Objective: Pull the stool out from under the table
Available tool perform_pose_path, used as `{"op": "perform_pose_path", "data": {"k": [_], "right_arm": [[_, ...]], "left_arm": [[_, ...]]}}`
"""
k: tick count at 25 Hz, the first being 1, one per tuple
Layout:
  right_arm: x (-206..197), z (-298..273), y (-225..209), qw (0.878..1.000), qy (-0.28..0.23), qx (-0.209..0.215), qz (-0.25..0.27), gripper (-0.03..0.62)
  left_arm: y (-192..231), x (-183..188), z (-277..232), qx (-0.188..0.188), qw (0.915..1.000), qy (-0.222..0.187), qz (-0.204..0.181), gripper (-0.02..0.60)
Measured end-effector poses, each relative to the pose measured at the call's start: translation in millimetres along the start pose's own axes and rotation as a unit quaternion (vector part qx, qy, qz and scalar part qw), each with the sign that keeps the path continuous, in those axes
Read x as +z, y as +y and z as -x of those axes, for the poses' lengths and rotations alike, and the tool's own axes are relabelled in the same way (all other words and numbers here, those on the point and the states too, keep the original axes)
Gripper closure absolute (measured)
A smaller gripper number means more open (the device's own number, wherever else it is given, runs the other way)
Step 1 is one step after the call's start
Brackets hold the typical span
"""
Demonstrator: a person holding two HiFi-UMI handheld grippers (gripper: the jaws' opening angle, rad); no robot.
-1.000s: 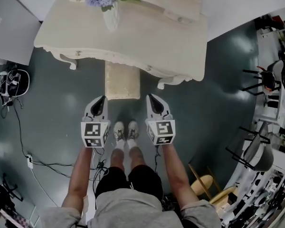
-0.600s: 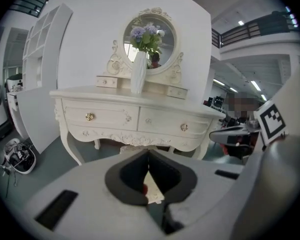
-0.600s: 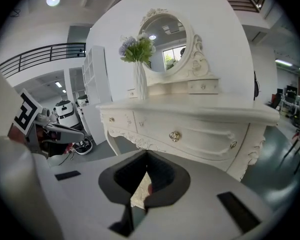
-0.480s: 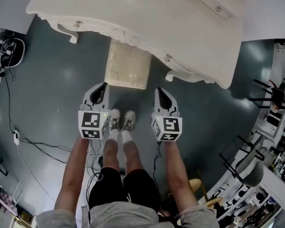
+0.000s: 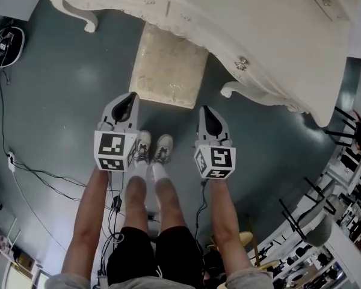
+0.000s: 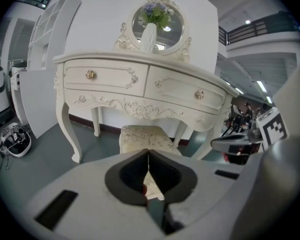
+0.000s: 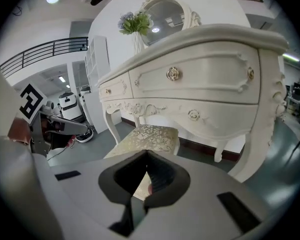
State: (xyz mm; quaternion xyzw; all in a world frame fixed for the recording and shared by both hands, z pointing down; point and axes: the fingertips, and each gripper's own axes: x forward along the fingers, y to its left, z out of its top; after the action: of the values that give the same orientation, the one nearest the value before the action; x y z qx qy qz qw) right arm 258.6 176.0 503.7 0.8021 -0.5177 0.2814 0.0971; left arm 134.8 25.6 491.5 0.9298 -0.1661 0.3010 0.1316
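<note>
Under the dressing table — stool, half tucked beneath its front edge. Left gripper and right gripper hover just short of it — jaws clenched, nothing held.

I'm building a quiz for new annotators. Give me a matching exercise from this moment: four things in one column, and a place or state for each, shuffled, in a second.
1 stool
2 vase of flowers
3 left gripper
4 cable

A trailing over the floor
B jaws shut, nothing held
C partly under the table
D on the tabletop, before the mirror

Pairs: 1-C, 2-D, 3-B, 4-A
</note>
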Motion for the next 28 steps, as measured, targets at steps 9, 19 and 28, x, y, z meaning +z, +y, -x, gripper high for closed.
{"op": "perform_pose_path", "data": {"k": [9,19,28], "right_arm": [[-42.9,-51.2,-6.9,0.999,0.013,0.016,-0.025,0.58],[-59.3,-90.7,-23.7,0.987,0.042,0.064,-0.144,0.344],[-69.1,-127.4,-38.7,0.971,0.057,0.085,-0.217,0.256]], "left_arm": [[18.1,-55.0,-48.3,-0.01,0.999,0.035,0.026,0.577],[35.8,-73.9,-86.1,-0.036,0.9943,0.045,0.089,0.438],[59.8,-88.3,-118.9,-0.059,0.9824,0.053,0.169,0.31]]}}
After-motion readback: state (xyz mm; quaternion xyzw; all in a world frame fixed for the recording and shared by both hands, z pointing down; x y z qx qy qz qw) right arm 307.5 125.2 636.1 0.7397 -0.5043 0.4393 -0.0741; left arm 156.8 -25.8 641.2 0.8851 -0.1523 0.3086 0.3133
